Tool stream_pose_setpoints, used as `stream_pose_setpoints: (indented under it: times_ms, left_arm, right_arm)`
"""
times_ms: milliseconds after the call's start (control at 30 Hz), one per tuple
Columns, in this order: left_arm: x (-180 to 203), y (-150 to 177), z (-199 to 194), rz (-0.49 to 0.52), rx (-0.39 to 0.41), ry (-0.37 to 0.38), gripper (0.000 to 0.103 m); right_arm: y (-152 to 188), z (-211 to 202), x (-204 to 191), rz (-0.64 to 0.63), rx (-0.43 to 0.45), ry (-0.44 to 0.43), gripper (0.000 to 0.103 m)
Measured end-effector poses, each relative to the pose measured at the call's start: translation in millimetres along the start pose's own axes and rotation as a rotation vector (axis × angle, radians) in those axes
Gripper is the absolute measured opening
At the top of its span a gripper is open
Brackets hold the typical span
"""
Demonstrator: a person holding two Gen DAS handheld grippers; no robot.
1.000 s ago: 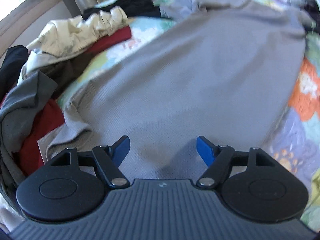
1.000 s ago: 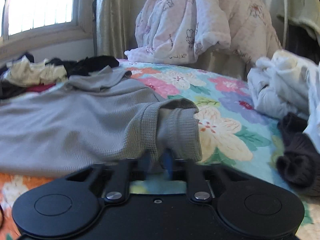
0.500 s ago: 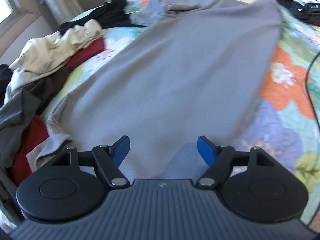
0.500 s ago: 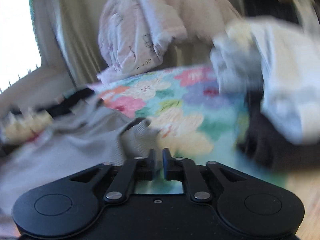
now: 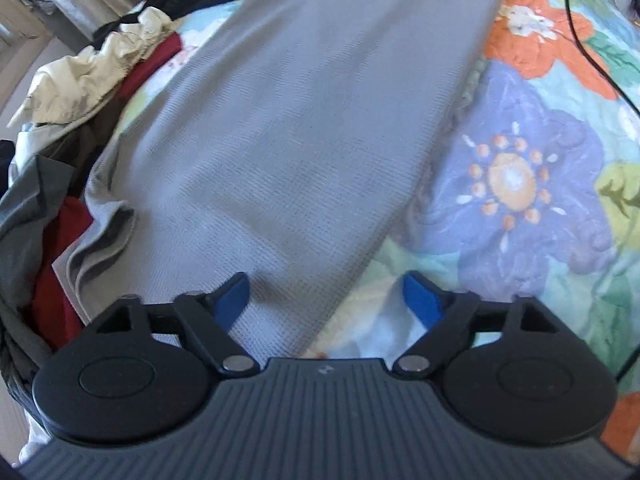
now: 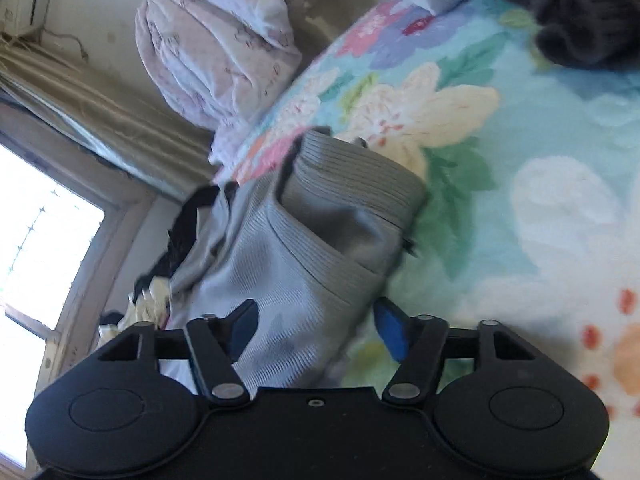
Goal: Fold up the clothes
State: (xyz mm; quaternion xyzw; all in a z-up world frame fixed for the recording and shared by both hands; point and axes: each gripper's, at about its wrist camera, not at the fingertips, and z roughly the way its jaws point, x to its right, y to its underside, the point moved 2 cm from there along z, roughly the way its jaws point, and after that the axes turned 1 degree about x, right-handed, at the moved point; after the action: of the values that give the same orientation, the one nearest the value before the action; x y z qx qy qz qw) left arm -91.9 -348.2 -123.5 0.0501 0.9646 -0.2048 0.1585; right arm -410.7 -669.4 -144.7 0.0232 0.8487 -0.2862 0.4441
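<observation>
A grey knit sweater (image 5: 304, 128) lies stretched out on the flowered bedspread (image 5: 520, 184). In the left wrist view my left gripper (image 5: 326, 298) hangs over the sweater's near right edge. Its jaws are opening wide, and the blue pads (image 5: 232, 296) touch no cloth. In the right wrist view, rolled on its side, the sweater's ribbed cuff end (image 6: 348, 196) lies just ahead. My right gripper (image 6: 318, 326) has its jaws opening, with grey cloth (image 6: 296, 320) lying between them and the pads (image 6: 390, 328) clear of it.
A heap of clothes, cream (image 5: 84, 76), red (image 5: 56, 280) and dark grey, lies left of the sweater. A black cable (image 5: 592, 48) crosses the bedspread at right. A quilted pink blanket (image 6: 216, 48), a dark garment (image 6: 580, 12), a curtain (image 6: 100, 120) and a window (image 6: 36, 248) are beyond.
My right gripper has let go of the sweater's cuff, opened and rolled far over, so the cuff now lies on the bed. My left gripper opened wider and shifted toward the sweater's right edge.
</observation>
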Motion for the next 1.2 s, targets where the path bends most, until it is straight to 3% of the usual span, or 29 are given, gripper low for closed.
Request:
stream_pose_setpoints:
  times_ms: [67, 100, 167, 200, 267, 367, 467, 567, 633, 733, 833, 900, 1000, 1067, 1100, 1167, 1200]
  left_arm:
    - [-3.5, -1.2, 4.3, 0.03, 0.025, -0.022, 0.103]
    - [-5.0, -1.9, 6.0, 0.041, 0.039, -0.023, 0.103]
    - [-9.6, -3.8, 7.4, 0.042, 0.067, -0.016, 0.097]
    - [-11.8, -4.7, 6.3, 0.033, 0.083, 0.002, 0.062]
    - [-12.3, -7.1, -0.3, 0.016, 0.109, 0.091, 0.006]
    - [-0.6, -7.5, -12.1, 0.104, 0.123, 0.063, 0.006]
    - [1.3, -11.3, -27.6, 0.049, 0.154, 0.163, 0.005]
    - [19.6, -15.7, -47.8, 0.028, 0.193, 0.33, 0.005]
    - [39.0, -14.3, -55.0, 0.066, 0.197, 0.413, 0.005]
    - [56.5, -12.3, -44.0, 0.082, 0.126, 0.446, 0.005]
    - [48.8, -11.3, -34.3, 0.024, 0.091, 0.492, 0.006]
    - [34.6, -8.8, -40.1, -0.034, 0.09, 0.515, 0.008]
    - [-2.0, -1.8, -65.0, -0.151, 0.171, 0.487, 0.008]
    - [-28.6, 8.3, -78.4, -0.252, 0.23, 0.454, 0.008]
    - [-41.1, 14.7, -76.3, -0.316, 0.226, 0.439, 0.008]
    - [-62.0, 27.7, -70.1, -0.418, 0.199, 0.384, 0.009]
    - [-66.3, 33.1, -63.9, -0.406, 0.168, 0.316, 0.009]
  right_arm:
    - [0.4, 3.9, -2.5, -0.033, 0.025, 0.013, 0.073]
    - [0.6, 5.9, -3.8, -0.05, 0.037, 0.019, 0.067]
    - [-0.9, 12.2, -7.7, -0.107, 0.043, 0.057, 0.034]
    - [-3.3, 17.0, -7.4, -0.122, 0.037, 0.068, 0.015]
    - [-10.9, 22.4, -5.9, -0.099, 0.033, 0.048, 0.011]
    - [-26.0, 8.7, -30.1, -0.219, 0.089, 0.055, 0.009]
    - [-40.8, -18.9, -62.7, -0.365, 0.161, 0.018, 0.008]
    - [-53.3, -47.1, -76.4, -0.453, 0.182, 0.049, 0.008]
    - [-58.3, -66.2, -67.9, -0.46, 0.186, 0.104, 0.008]
    - [-55.1, -76.1, -38.4, -0.459, 0.115, 0.233, 0.008]
    - [-42.7, -75.9, -7.0, -0.446, 0.024, 0.322, 0.008]
    - [-34.6, -75.2, -0.4, -0.47, 0.025, 0.354, 0.008]
    - [-22.3, -78.6, -16.6, -0.672, 0.036, 0.42, 0.014]
    - [-16.3, -86.9, -28.5, -0.82, 0.006, 0.486, 0.026]
    - [-14.9, -93.7, -33.0, -0.861, 0.001, 0.536, 0.037]
    - [-10.6, -107.7, -45.2, -0.925, 0.008, 0.624, 0.041]
    - [-6.5, -113.4, -54.4, -0.949, 0.013, 0.644, 0.042]
